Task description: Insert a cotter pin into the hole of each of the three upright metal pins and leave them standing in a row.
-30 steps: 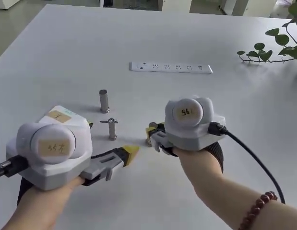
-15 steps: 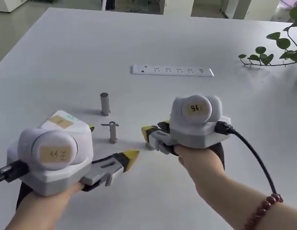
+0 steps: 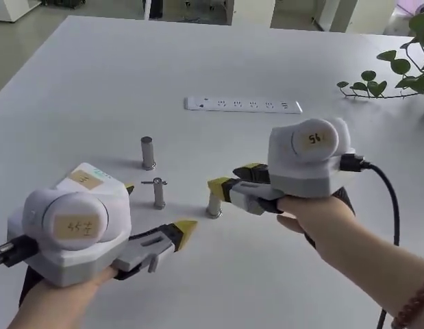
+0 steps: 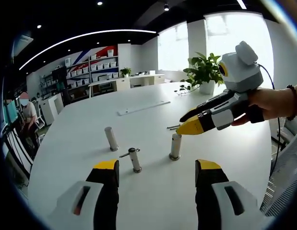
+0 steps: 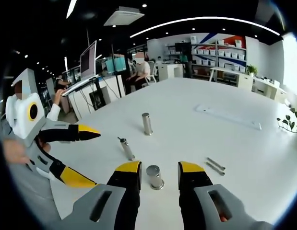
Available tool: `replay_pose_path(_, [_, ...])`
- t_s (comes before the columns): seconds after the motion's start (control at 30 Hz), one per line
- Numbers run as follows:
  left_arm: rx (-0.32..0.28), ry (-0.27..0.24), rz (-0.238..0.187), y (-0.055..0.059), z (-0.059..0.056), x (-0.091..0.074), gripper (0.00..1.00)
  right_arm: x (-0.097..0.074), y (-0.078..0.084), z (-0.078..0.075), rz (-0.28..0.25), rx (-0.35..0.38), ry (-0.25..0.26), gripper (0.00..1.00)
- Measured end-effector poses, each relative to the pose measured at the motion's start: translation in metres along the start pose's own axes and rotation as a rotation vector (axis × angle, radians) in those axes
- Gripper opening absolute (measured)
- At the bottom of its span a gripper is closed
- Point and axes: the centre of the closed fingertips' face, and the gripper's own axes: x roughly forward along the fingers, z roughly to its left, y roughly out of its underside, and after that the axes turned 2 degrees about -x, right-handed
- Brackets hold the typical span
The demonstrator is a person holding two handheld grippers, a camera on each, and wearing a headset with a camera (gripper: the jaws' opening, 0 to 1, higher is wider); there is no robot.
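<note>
While both pairs of tongs stand apart over the white table (image 3: 95, 82), I see three metal pins upright in a slanted row. The far pin (image 3: 148, 152) is bare. At 5 o'clock from it, the middle pin (image 3: 158, 193) carries a cotter pin (image 3: 155, 182) lying crosswise through its top. The near pin (image 3: 214, 204), at 3 to 4 o'clock from the middle one, shows no cotter pin.

My right gripper (image 3: 233, 177) hangs over the near pin, jaws open. In the right gripper view (image 5: 160, 168) that pin (image 5: 154, 176) stands in the gap between the yellow tips, and neither jaw appears to touch it. Two loose cotter pins (image 5: 215, 165) lie on the table at 2 o'clock from it.

My left gripper (image 3: 158, 208) waits at 6 o'clock from the middle pin, jaws wide and holding nothing.

Each gripper wears a tan tag. The left tag (image 3: 80, 225) has handwritten marks that start with two digits like "55". The right tag (image 3: 316, 138) is tilted and looks like "56" or "95"; I cannot tell which.

At 12 o'clock beyond the row lies a white power strip (image 3: 242, 105), with no brand legible. A green plant (image 3: 396, 68) trails in at 2 o'clock.
</note>
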Motion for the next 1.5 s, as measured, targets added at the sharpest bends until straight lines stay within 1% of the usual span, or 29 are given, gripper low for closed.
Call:
replay_pose_path(0.07, [0.000, -0.002, 0.006, 0.001, 0.001, 0.000, 0.62, -0.002, 0.001, -0.006, 0.007, -0.019, -0.008, 0.24])
replay_pose_path(0.17, [0.005, -0.009, 0.016, 0.004, 0.002, 0.001, 0.62, -0.004, 0.005, -0.017, 0.026, -0.040, -0.001, 0.22])
replay_pose_path(0.27, [0.001, -0.006, 0.010, 0.004, 0.002, 0.001, 0.61, -0.004, 0.009, -0.026, 0.042, -0.053, 0.004, 0.21])
replay_pose_path(0.33, [-0.001, -0.004, 0.010, 0.004, 0.001, 0.001, 0.61, -0.005, 0.013, -0.033, 0.061, -0.067, 0.014, 0.21])
replay_pose_path(0.4, [-0.003, 0.002, 0.007, 0.003, 0.000, 0.002, 0.60, -0.003, 0.018, -0.043, 0.076, -0.079, 0.009, 0.20])
replay_pose_path(0.5, [-0.001, 0.005, 0.004, 0.004, 0.000, 0.003, 0.60, -0.004, 0.022, -0.050, 0.098, -0.100, -0.001, 0.20])
replay_pose_path(0.6, [-0.010, 0.008, 0.007, 0.007, 0.000, 0.005, 0.58, -0.002, 0.024, -0.059, 0.120, -0.113, 0.001, 0.19])
replay_pose_path(0.67, [-0.007, 0.010, 0.020, 0.011, -0.001, 0.006, 0.57, 0.004, 0.023, -0.077, 0.124, -0.117, 0.012, 0.18])
replay_pose_path(0.73, [-0.006, 0.014, 0.024, 0.013, -0.002, 0.007, 0.56, 0.006, 0.027, -0.084, 0.137, -0.081, 0.019, 0.17])
replay_pose_path(0.77, [-0.007, 0.017, 0.024, 0.013, -0.002, 0.007, 0.56, 0.007, 0.029, -0.084, 0.140, -0.086, 0.018, 0.17])
replay_pose_path(0.83, [-0.002, 0.019, 0.023, 0.014, -0.003, 0.008, 0.56, 0.008, 0.036, -0.090, 0.166, -0.108, 0.027, 0.16])
replay_pose_path(0.97, [0.005, 0.024, 0.016, 0.015, -0.004, 0.009, 0.55, 0.014, 0.043, -0.094, 0.189, -0.106, 0.018, 0.15])
replay_pose_path(1.0, [0.004, 0.025, 0.015, 0.015, -0.003, 0.010, 0.54, 0.017, 0.046, -0.097, 0.204, -0.122, 0.027, 0.16])
replay_pose_path(1.03, [0.003, 0.028, 0.017, 0.016, -0.004, 0.010, 0.54, 0.018, 0.049, -0.099, 0.218, -0.155, 0.032, 0.16])
replay_pose_path(1.07, [0.003, 0.029, 0.018, 0.017, -0.004, 0.010, 0.54, 0.020, 0.050, -0.099, 0.221, -0.161, 0.029, 0.15])
replay_pose_path(1.2, [0.000, 0.034, 0.017, 0.018, -0.003, 0.009, 0.54, 0.027, 0.054, -0.100, 0.239, -0.159, 0.020, 0.14])
replay_pose_path(1.27, [0.001, 0.034, 0.018, 0.018, -0.003, 0.009, 0.54, 0.031, 0.057, -0.099, 0.249, -0.140, 0.009, 0.13])
replay_pose_path(1.33, [-0.001, 0.034, 0.020, 0.018, -0.003, 0.008, 0.54, 0.037, 0.059, -0.106, 0.258, -0.133, 0.011, 0.12])
replay_pose_path(1.43, [-0.003, 0.035, 0.019, 0.018, -0.004, 0.007, 0.54, 0.039, 0.057, -0.104, 0.254, -0.138, 0.007, 0.11])
replay_pose_path(1.5, [-0.003, 0.036, 0.020, 0.018, -0.003, 0.007, 0.54, 0.043, 0.058, -0.108, 0.263, -0.144, 0.001, 0.11])
